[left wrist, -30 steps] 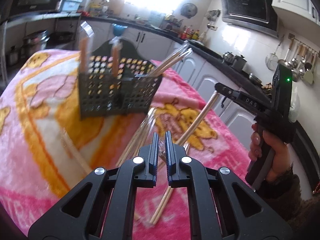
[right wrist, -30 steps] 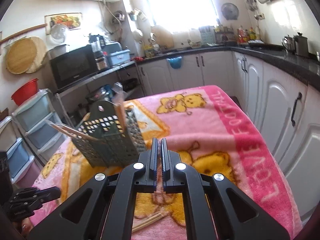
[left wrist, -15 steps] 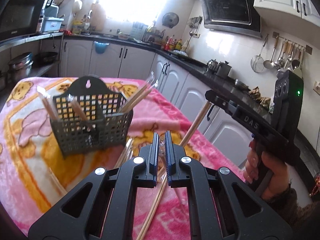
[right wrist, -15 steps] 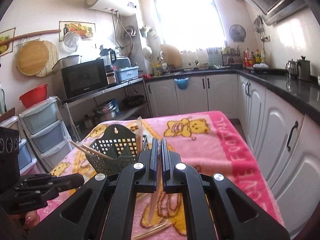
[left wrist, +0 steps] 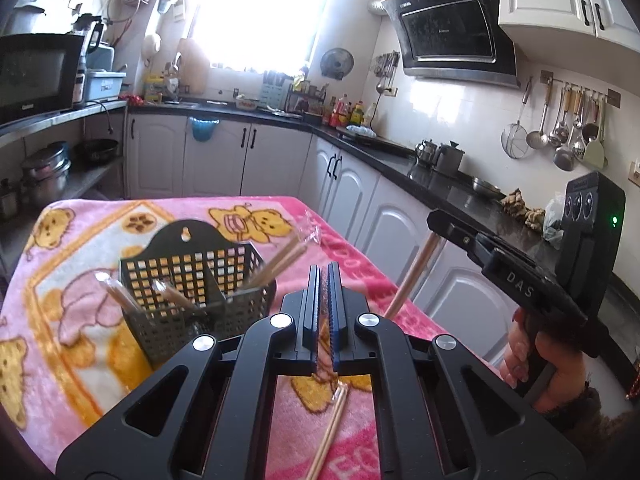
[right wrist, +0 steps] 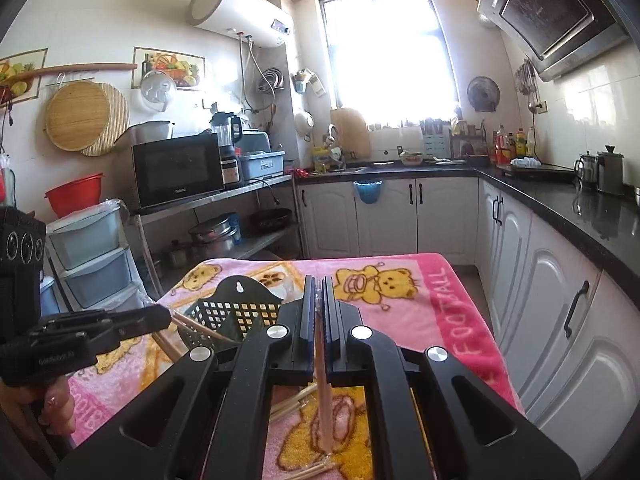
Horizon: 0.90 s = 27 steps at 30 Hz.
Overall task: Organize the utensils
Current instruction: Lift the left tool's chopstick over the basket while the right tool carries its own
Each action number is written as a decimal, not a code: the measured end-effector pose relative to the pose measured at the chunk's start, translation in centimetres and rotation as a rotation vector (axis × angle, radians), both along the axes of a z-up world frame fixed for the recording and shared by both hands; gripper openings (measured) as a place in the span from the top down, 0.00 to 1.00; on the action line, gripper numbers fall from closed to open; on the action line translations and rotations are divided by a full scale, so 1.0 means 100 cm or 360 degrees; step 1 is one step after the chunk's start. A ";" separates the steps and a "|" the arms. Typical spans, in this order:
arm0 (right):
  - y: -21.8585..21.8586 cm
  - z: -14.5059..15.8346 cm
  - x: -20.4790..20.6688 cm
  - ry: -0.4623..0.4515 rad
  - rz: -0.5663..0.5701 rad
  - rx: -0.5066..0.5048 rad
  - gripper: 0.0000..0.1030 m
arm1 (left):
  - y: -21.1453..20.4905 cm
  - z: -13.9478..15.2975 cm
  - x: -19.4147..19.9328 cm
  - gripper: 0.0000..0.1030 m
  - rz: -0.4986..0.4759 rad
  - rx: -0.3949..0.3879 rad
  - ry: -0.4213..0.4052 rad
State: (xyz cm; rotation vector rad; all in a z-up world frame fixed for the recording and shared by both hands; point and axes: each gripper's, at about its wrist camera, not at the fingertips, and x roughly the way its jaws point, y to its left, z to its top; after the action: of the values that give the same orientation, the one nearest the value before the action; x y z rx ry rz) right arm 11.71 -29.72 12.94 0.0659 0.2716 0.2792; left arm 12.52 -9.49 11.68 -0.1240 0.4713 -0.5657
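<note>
At twelve o'clock, my basket (left wrist: 192, 280) already holds three wrapped chopstick pairs; both grippers (left wrist: 323, 316) (right wrist: 319, 320) are clamped on further pairs, while others (right wrist: 304, 470) lie on the blanket (left wrist: 60, 360).

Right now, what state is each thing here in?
Left gripper: shut on a wrapped chopstick pair that hangs down.
Right gripper: shut on a second chopstick pair.
Basket: upright on the blanket, holding leaning chopsticks.
Loose chopsticks: lying on the blanket.
</note>
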 end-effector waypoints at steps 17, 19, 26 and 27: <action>0.027 0.031 -0.001 -0.0105 0.0116 -0.0024 0.97 | 0.019 0.050 0.008 0.98 0.0049 -0.0091 -0.0160; 0.031 0.033 0.000 -0.0111 0.0125 -0.0025 0.97 | 0.023 0.056 0.009 0.98 0.0063 -0.0102 -0.0178; 0.043 0.046 0.005 -0.0152 0.0178 -0.0008 0.96 | 0.036 0.080 0.016 0.98 0.0123 -0.0125 -0.0258; 0.044 0.048 0.005 -0.0159 0.0183 -0.0006 0.97 | 0.037 0.084 0.016 0.98 0.0134 -0.0129 -0.0274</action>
State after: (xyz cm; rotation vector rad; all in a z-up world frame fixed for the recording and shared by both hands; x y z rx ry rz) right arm 12.25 -25.28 17.78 0.0328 0.1767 0.3952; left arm 14.17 -5.76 20.08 -0.1701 0.2747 -0.5083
